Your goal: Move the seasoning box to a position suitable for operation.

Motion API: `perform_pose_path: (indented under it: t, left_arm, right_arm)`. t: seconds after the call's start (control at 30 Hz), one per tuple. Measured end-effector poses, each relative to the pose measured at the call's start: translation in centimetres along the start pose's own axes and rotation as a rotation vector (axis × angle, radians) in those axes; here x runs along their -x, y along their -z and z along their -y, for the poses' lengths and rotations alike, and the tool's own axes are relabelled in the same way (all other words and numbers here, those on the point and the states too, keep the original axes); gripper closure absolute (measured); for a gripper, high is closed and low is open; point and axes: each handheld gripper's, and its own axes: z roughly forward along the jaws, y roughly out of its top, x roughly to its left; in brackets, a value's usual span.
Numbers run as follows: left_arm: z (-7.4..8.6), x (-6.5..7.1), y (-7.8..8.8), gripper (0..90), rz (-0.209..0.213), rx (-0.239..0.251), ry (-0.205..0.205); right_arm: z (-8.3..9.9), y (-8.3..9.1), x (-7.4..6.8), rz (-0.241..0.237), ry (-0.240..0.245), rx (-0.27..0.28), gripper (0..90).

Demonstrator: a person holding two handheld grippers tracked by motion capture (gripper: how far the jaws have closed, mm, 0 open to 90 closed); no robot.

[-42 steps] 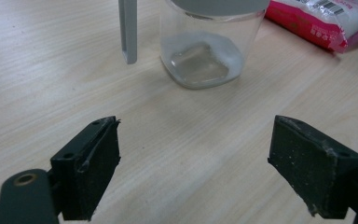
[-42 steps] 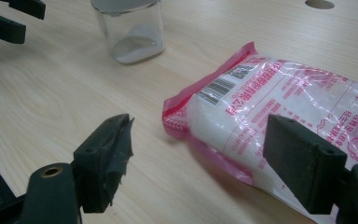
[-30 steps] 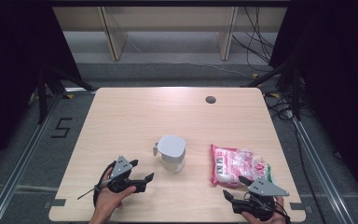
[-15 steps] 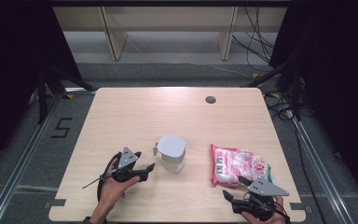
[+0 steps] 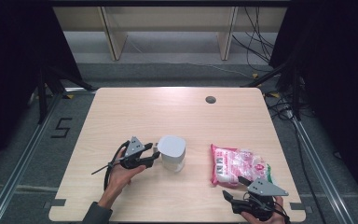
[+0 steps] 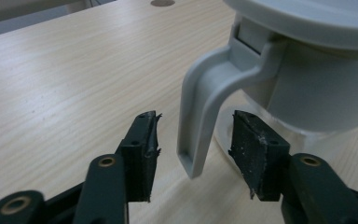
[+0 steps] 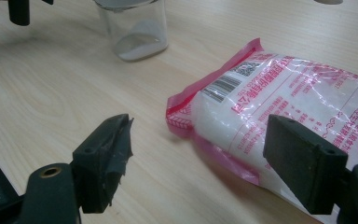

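Clear jar (image 5: 172, 157) with grey plastic lid, curved handle (image 6: 205, 112), mid wood-grain bench (image 5: 135, 112); left tongs (image 5: 152, 156) level, closing, straddling handle, pads not touching; right tongs (image 7: 200, 154) released.

A clear jar (image 5: 172, 154) with a grey lid (image 6: 307, 18) stands upright near the middle of the tabletop (image 5: 177, 112), a little white powder lying in its bottom. Its grey handle (image 6: 205, 107) curves down from the lid, free at its lower end, on the side away from the pink-edged bag (image 5: 237, 165).
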Motion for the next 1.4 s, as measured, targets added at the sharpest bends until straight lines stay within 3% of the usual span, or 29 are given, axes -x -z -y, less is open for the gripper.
perform_pose_path:
  t: [0.13, 0.17, 0.23, 0.27, 0.33, 0.37, 0.47, 0.63, 0.67, 0.73, 0.77, 0.8, 0.83, 0.87, 0.93, 1.03, 1.07, 1.13, 1.2, 1.27, 1.33, 1.37, 1.4]
  left_arm:
    - [-0.6, -0.6, -0.6, 60.6, 0.026, 0.044, -0.029]
    - [-0.7, -0.8, -0.7, 63.5, 0.040, 0.037, -0.064]
    - [-0.7, -0.7, -0.9, 72.6, 0.049, 0.035, -0.048]
    - [-0.7, -0.5, -0.9, 73.9, 0.031, 0.022, -0.070]
    - [-0.6, -0.4, -0.6, 73.9, 0.035, 0.023, -0.090]
    - [-0.6, -0.4, -0.6, 73.8, 0.035, 0.023, -0.090]
    - [-0.3, -0.1, 0.0, 73.5, 0.024, 0.025, -0.084]
    - [-0.1, 0.3, 0.9, 72.0, 0.015, 0.000, -0.097]
    - [0.1, 0.7, 1.4, 71.6, 0.020, -0.006, -0.091]
    - [0.3, 0.8, 1.7, 70.8, 0.021, -0.008, -0.092]
    - [0.4, 0.7, 2.4, 70.4, 0.042, -0.018, -0.120]
    - [0.4, 0.7, 2.4, 70.0, 0.042, -0.018, -0.120]
    - [0.6, 1.0, 2.7, 69.6, 0.048, -0.015, -0.097]
    - [0.7, 1.1, 3.2, 69.1, 0.054, -0.027, -0.127]
    - [0.6, 1.2, 3.3, 68.3, 0.060, -0.030, -0.141]
    - [0.4, 1.4, 3.7, 67.9, 0.097, 0.006, -0.138]
    - [0.2, 1.3, 3.8, 66.8, 0.121, 0.025, -0.148]
    - [0.1, 1.4, 3.8, 64.6, 0.126, 0.029, -0.165]
    - [0.2, 1.6, 3.8, 63.0, 0.135, 0.035, -0.143]
    - [0.1, 1.4, 3.9, 60.8, 0.154, 0.040, -0.150]
    - [0.1, 1.4, 4.0, 60.6, 0.172, 0.060, -0.120]
    - [0.1, 1.4, 4.2, 61.7, 0.190, 0.054, -0.115]
    - [0.1, 1.4, 4.2, 62.4, 0.190, 0.054, -0.115]
  right_arm:
    - [0.0, -0.1, 0.1, 0.015, 0.010, 0.003, 24.2]
    - [0.0, 0.0, 0.0, -0.001, 0.003, -0.002, 24.2]
    - [0.0, -0.1, 0.1, 0.011, 0.007, 0.001, 24.2]
    - [0.0, 0.0, -0.1, 0.000, -0.022, -0.003, 24.2]
    - [0.0, 0.1, 0.0, 0.008, -0.003, -0.005, 24.2]
    - [0.0, 0.1, -0.1, 0.007, -0.022, -0.010, 24.2]
    - [0.0, 0.0, 0.0, 0.008, 0.012, -0.007, 24.2]
    - [0.0, 0.0, 0.0, -0.014, 0.004, -0.004, 24.4]
    - [0.0, 0.0, 0.1, 0.000, 0.030, 0.012, 24.4]
    - [0.0, 0.0, 0.0, -0.013, 0.009, -0.002, 24.3]
    - [0.0, 0.0, 0.0, -0.016, 0.004, -0.001, 24.3]
    - [0.0, 0.0, 0.1, -0.003, 0.027, 0.014, 24.3]
    - [0.0, 0.0, 0.0, -0.013, 0.009, -0.007, 24.3]
    - [0.0, 0.0, 0.0, -0.019, 0.009, -0.001, 24.4]
    - [0.0, 0.0, -0.1, -0.010, 0.007, 0.000, 24.4]
    - [0.0, 0.0, 0.1, 0.001, 0.036, 0.006, 24.4]
    - [0.0, 0.0, 0.0, -0.007, 0.007, -0.003, 24.3]
    - [0.0, 0.0, 0.0, -0.008, 0.006, -0.003, 24.3]
    - [0.0, 0.1, 0.0, -0.004, 0.006, -0.012, 24.3]
    - [0.0, 0.0, -0.2, -0.005, -0.011, -0.006, 24.3]
    - [0.1, 0.0, -0.3, -0.004, -0.020, -0.010, 24.3]
    - [0.0, 0.0, 0.0, 0.005, 0.009, -0.013, 24.3]
    - [0.0, 0.0, -0.1, -0.005, -0.010, -0.005, 24.4]
